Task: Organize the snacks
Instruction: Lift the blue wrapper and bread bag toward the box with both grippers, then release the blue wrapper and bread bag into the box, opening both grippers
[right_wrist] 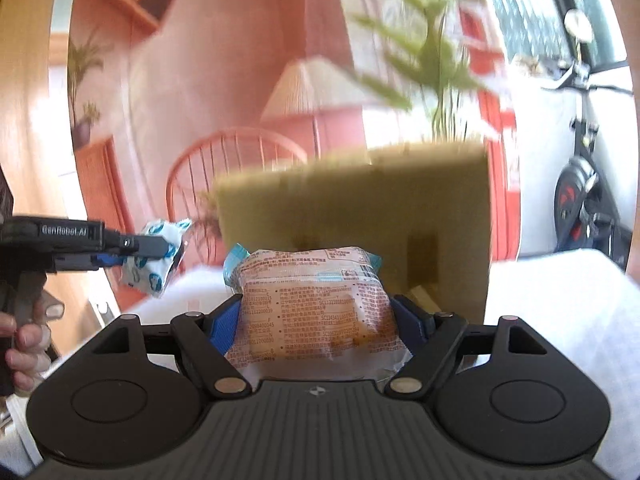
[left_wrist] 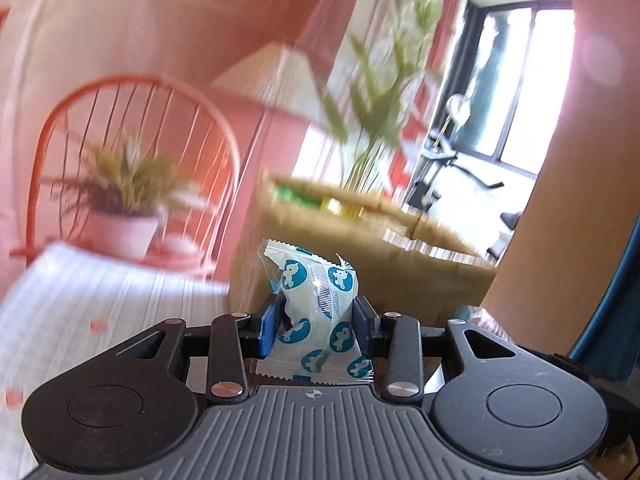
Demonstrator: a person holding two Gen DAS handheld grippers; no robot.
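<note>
Cardboard box [right_wrist: 356, 216] rim just ahead; left jaws pinch blue-white packet [left_wrist: 320, 304], right jaws clamp orange packet [right_wrist: 316, 300].

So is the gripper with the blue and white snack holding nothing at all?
No, the left gripper is shut on the blue and white snack packet, which sits squeezed between its two blue pads.

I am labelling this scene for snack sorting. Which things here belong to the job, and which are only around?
Job:
- blue-and-white snack packet, in left claw
- orange printed snack packet, in right claw
- cardboard box

Around:
- potted plant
- red chair
- lamp
- exercise bike
</note>
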